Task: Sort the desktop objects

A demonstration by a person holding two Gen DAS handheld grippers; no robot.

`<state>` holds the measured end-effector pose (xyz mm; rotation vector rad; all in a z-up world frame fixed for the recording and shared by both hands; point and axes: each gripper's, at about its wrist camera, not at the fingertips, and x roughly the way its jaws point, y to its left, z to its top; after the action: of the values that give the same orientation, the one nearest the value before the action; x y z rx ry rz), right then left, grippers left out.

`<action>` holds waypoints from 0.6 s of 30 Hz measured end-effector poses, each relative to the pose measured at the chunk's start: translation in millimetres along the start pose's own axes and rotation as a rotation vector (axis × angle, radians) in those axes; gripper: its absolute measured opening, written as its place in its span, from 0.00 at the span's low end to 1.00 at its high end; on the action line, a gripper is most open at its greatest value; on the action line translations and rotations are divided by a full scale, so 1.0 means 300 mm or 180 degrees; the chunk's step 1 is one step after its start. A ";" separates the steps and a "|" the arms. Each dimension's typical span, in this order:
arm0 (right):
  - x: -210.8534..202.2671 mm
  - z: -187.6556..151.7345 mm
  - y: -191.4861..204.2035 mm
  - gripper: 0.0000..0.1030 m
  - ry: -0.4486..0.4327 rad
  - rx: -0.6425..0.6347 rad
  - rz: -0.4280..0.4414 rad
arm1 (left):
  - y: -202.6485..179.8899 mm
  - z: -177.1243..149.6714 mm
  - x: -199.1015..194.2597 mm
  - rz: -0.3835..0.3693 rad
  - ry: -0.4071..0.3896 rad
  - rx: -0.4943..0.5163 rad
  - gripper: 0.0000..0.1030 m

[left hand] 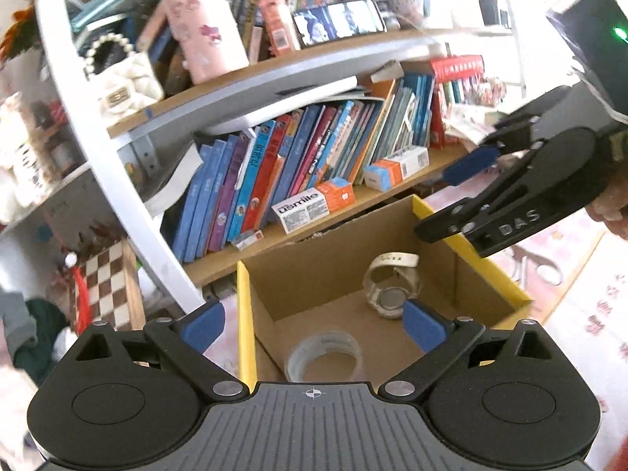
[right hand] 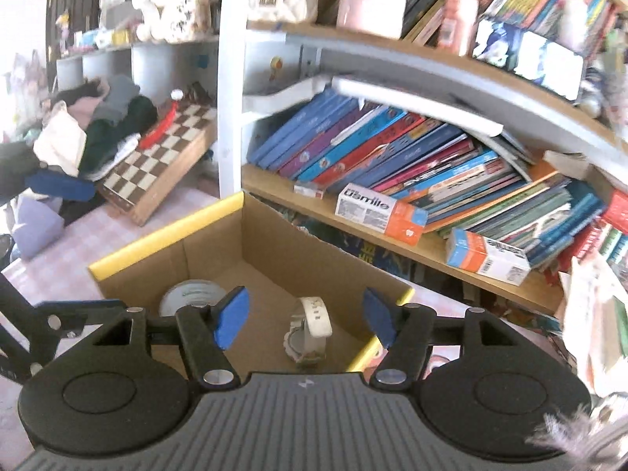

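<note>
An open cardboard box with yellow-edged flaps stands on the desk below the bookshelf; it also shows in the right wrist view. Inside lie a white wristwatch and a roll of clear tape. My left gripper is open and empty above the box's near side. My right gripper is open and empty above the box; it shows in the left wrist view over the box's right flap.
A bookshelf with leaning books and toothpaste boxes stands just behind the box. A chessboard and a clothes pile lie to the left. Scissors lie on the pink tablecloth right of the box.
</note>
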<state>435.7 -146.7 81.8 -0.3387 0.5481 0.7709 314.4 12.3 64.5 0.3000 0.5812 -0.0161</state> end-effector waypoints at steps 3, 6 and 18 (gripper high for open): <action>-0.071 -0.037 0.023 0.62 -0.0036 0.0021 -0.0051 | 0.001 -0.033 -0.064 0.0010 0.0008 -0.0149 0.96; -0.136 -0.091 0.056 0.64 -0.0034 0.0031 -0.0139 | -0.008 -0.077 -0.128 0.0057 0.0041 -0.0230 0.96; -0.275 -0.343 0.231 0.70 0.0271 0.0260 -0.0265 | -0.063 -0.269 -0.274 0.0124 0.0403 -0.0376 0.97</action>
<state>301.3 -195.6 40.0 -0.3180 0.6400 0.6543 200.4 11.5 39.8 0.1983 0.6991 0.0751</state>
